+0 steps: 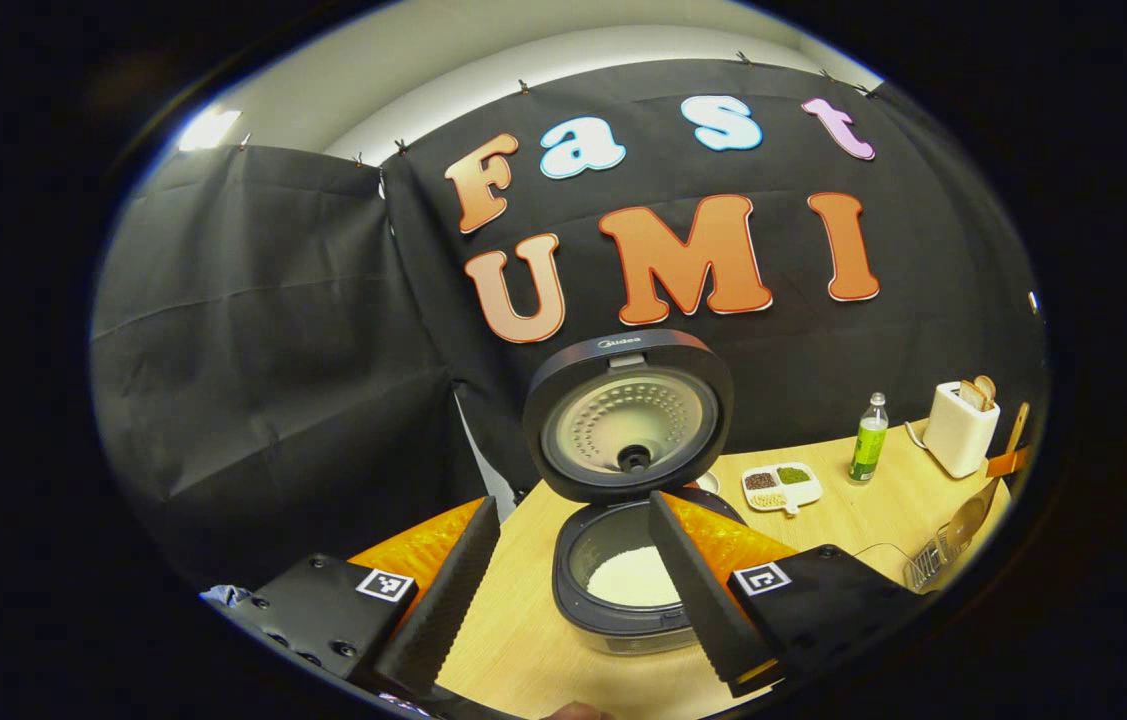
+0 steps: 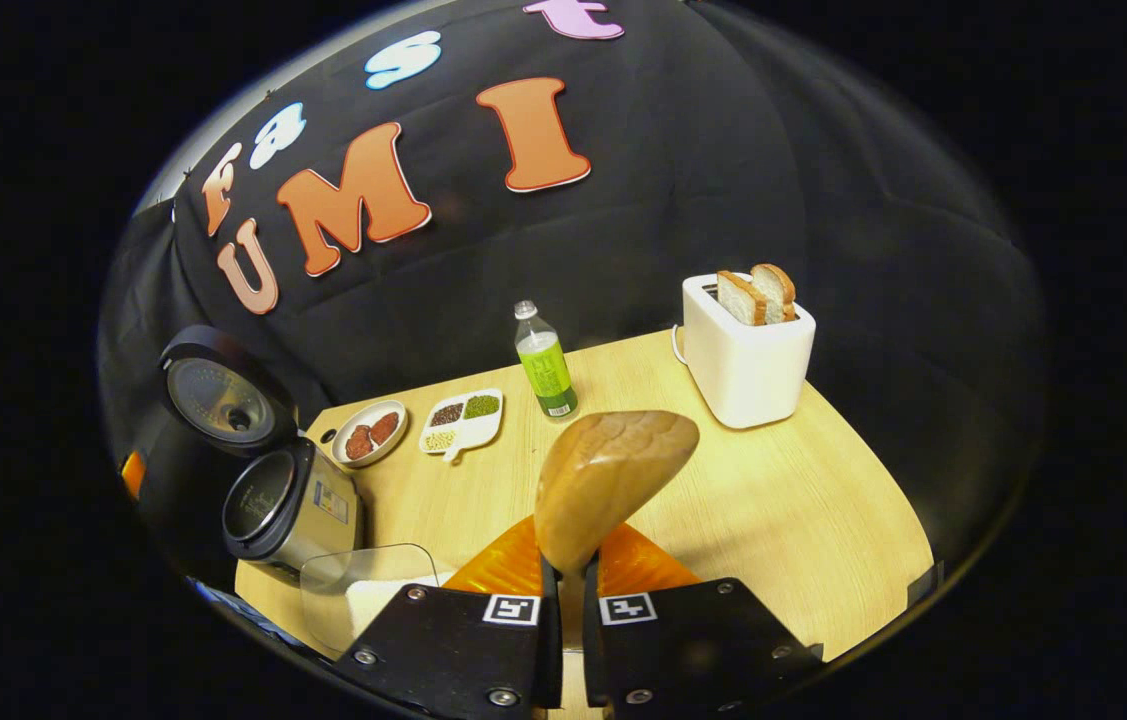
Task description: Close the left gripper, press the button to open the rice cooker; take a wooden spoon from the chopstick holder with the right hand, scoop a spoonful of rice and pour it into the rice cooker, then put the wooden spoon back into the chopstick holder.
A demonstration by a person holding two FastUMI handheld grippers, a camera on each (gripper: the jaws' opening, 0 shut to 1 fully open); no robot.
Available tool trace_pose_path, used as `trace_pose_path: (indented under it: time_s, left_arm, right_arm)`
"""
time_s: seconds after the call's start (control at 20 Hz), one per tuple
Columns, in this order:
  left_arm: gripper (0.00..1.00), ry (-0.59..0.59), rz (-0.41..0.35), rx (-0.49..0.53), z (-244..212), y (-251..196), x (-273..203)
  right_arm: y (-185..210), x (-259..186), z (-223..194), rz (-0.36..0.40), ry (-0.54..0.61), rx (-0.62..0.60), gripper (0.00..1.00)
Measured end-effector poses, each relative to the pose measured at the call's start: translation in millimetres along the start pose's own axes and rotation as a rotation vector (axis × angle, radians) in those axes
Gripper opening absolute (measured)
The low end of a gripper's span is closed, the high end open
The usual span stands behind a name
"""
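The rice cooker (image 1: 628, 500) stands open on the bench (image 1: 523, 640), its lid (image 1: 628, 415) tipped up at twelve o'clock and white rice already lying in the pot. The left gripper (image 1: 573, 590) hovers in front of it with its jaws spread apart, holding nothing.

The right gripper (image 2: 563, 590) has its jaws clamped together on the handle of the spoon (image 2: 608, 480), whose bowl rises straight ahead at twelve o'clock. From behind I cannot tell whether it carries rice. A clear tub (image 2: 363, 595) holding something white sits at nine o'clock beside that gripper, and the cooker lies beyond it at ten o'clock.

The wire holder (image 1: 933, 560) waits at three o'clock in the left gripper view, near the bench edge.

To my eye the step is either scooping or returning the spoon. Whichever it is, the grip should stay firm and the bowl level, and the spoon should go in or down slowly.

Counted: one cooker, one spoon, one tub, one holder, one bottle (image 2: 545, 362), one toaster (image 2: 748, 355) with two bread slices, one divided dish (image 2: 463, 420), one small plate (image 2: 370, 432).
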State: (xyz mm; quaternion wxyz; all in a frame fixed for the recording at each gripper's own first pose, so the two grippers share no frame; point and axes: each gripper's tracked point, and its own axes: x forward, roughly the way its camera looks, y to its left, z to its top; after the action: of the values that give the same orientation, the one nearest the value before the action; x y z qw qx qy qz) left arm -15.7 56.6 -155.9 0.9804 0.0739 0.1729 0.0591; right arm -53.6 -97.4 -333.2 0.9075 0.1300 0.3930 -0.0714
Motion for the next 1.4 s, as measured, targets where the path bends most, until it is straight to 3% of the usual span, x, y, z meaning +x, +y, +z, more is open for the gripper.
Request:
trace_pose_path:
  time_s: [0.15,0.2,0.25,0.3,0.35,0.4,0.5,0.55,0.6,0.7,0.75,0.8,0.85,0.95,1.0,1.05,1.15,1.2,1.25,1.3,1.35,1.4]
  left_arm:
    - [0.93,0.004,-0.008,0.022,2,-8,-5]
    - [0.93,0.004,-0.008,0.027,2,-9,-7]
    - [1.00,0.005,-0.009,0.026,2,-10,-8]
    - [1.00,0.012,-0.013,0.017,-1,-13,-8]
    - [0.93,0.026,-0.026,0.003,-5,-18,-8]
    - [1.00,0.037,-0.029,-0.004,-8,-20,-10]
    - [1.00,0.052,-0.031,-0.011,-14,-22,-10]
    - [0.93,0.056,-0.031,-0.013,-15,-23,-9]
    - [1.00,0.057,-0.029,-0.013,-16,-23,-10]
    - [1.00,0.058,-0.027,-0.012,-15,-22,-9]
    - [0.93,0.060,-0.029,-0.014,-15,-22,-8]
    - [1.00,0.061,-0.031,-0.015,-15,-23,-7]
    - [0.93,0.061,-0.031,-0.014,-15,-23,-5]
    - [0.93,0.054,-0.033,-0.007,-12,-23,-2]
    - [1.00,0.053,-0.037,-0.007,-11,-23,-1]
    - [0.93,0.050,-0.042,-0.011,-10,-24,2]
    - [0.93,0.050,-0.056,-0.018,-8,-28,9]
    - [1.00,0.048,-0.060,-0.014,-5,-28,11]
    - [0.93,0.040,-0.064,-0.012,1,-29,15]
    - [0.93,0.030,-0.065,-0.015,7,-29,21]
    - [0.93,0.023,-0.059,-0.015,16,-27,28]
    - [0.93,0.012,-0.052,-0.022,25,-23,34]
  right_arm:
    - [-2,11,-23,-0.003,0.042,0.006,0.08]
    - [-1,14,-28,0.003,0.053,0.013,0.08]
    - [-3,17,-34,0.004,0.065,0.013,0.08]
    - [-6,19,-41,0.001,0.081,0.007,0.08]
    - [-8,20,-43,-0.002,0.084,0.008,0.08]
    - [-10,21,-43,-0.003,0.086,0.014,0.08]
    - [-15,24,-45,-0.012,0.095,0.019,0.08]
    - [-17,26,-46,-0.020,0.099,0.015,0.08]
    - [-19,25,-47,-0.020,0.105,0.011,0.09]
    - [-18,25,-51,-0.015,0.116,0.008,0.11]
    - [-20,25,-54,-0.016,0.123,0.003,0.12]
    - [-21,24,-58,-0.019,0.138,-0.001,0.13]
    - [-21,24,-63,-0.019,0.152,-0.007,0.13]
    - [-22,21,-60,-0.020,0.147,-0.007,0.15]
    - [-23,20,-55,-0.019,0.137,-0.004,0.17]
    - [-26,16,-52,-0.020,0.133,0.005,0.18]
    - [-32,14,-44,-0.035,0.125,0.028,0.31]
    - [-36,11,-39,-0.048,0.118,0.035,0.38]
    - [-39,7,-32,-0.057,0.104,0.039,0.34]
    - [-40,4,-23,-0.061,0.084,0.037,0.39]
    - [-40,-2,-13,-0.063,0.063,0.032,0.51]
    - [-38,-6,0,-0.056,0.033,0.029,0.57]
